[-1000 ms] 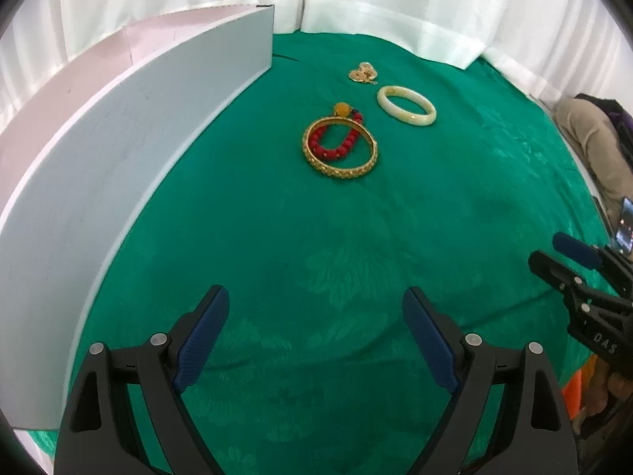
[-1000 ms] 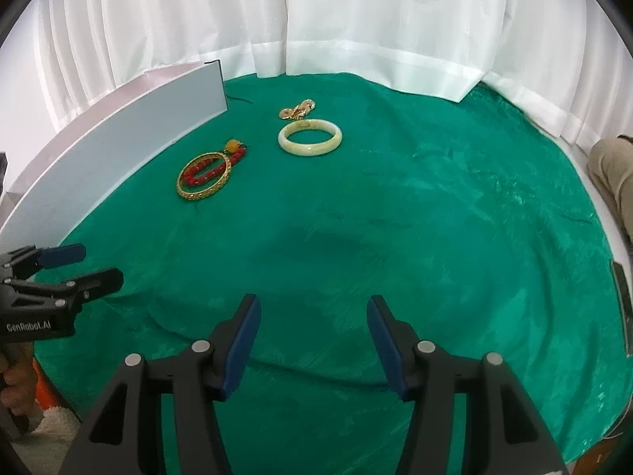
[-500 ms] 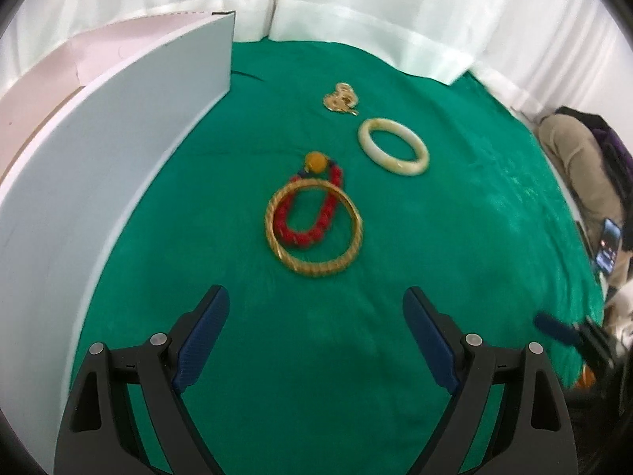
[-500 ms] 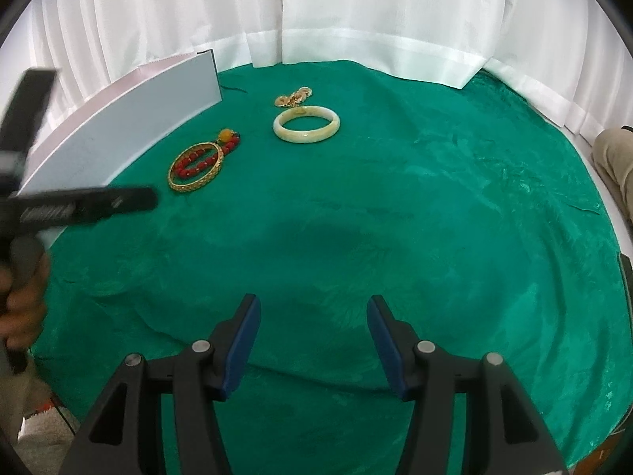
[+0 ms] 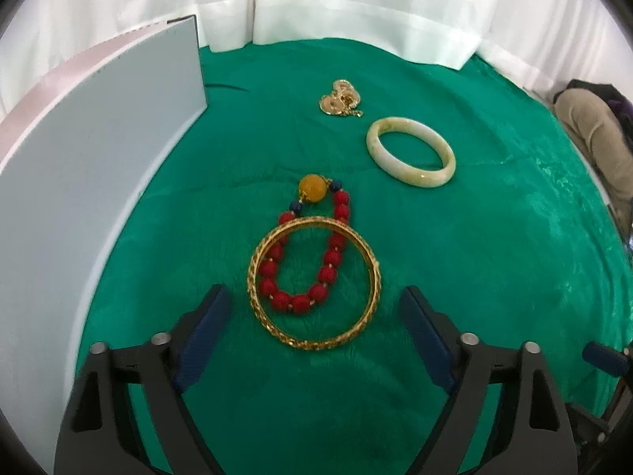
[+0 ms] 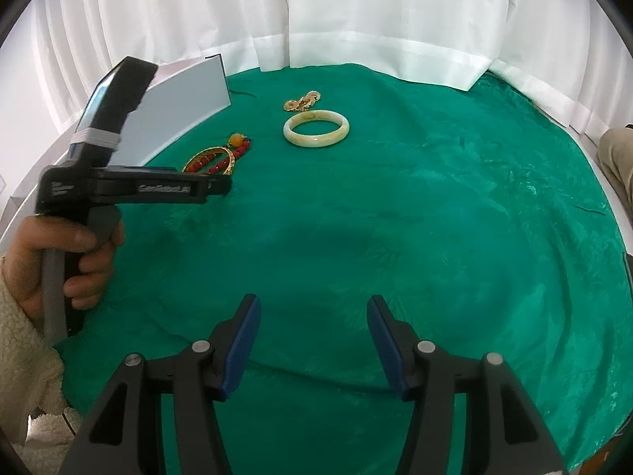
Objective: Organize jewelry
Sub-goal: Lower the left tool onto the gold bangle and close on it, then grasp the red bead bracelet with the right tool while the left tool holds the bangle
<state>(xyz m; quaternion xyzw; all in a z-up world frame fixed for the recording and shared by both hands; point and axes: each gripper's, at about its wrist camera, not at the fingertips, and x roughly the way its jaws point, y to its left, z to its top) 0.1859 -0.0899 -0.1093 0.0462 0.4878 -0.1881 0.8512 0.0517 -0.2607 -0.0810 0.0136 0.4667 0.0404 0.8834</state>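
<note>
While the right gripper [image 6: 312, 344] has stayed parted over bare green cloth [image 6: 435, 217], the left gripper [image 5: 316, 330] has advanced; its jaws are closing, untouching, around the gold bangle [image 5: 314, 283] overlapping the red bead bracelet [image 5: 304, 273].

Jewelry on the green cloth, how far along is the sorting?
Nothing looks sorted yet. The gold bangle, red beads, pale bangle and gold chain all lie loose on the cloth. The left gripper is closing near the gold bangle, not gripping. The right gripper is open, empty.
</note>
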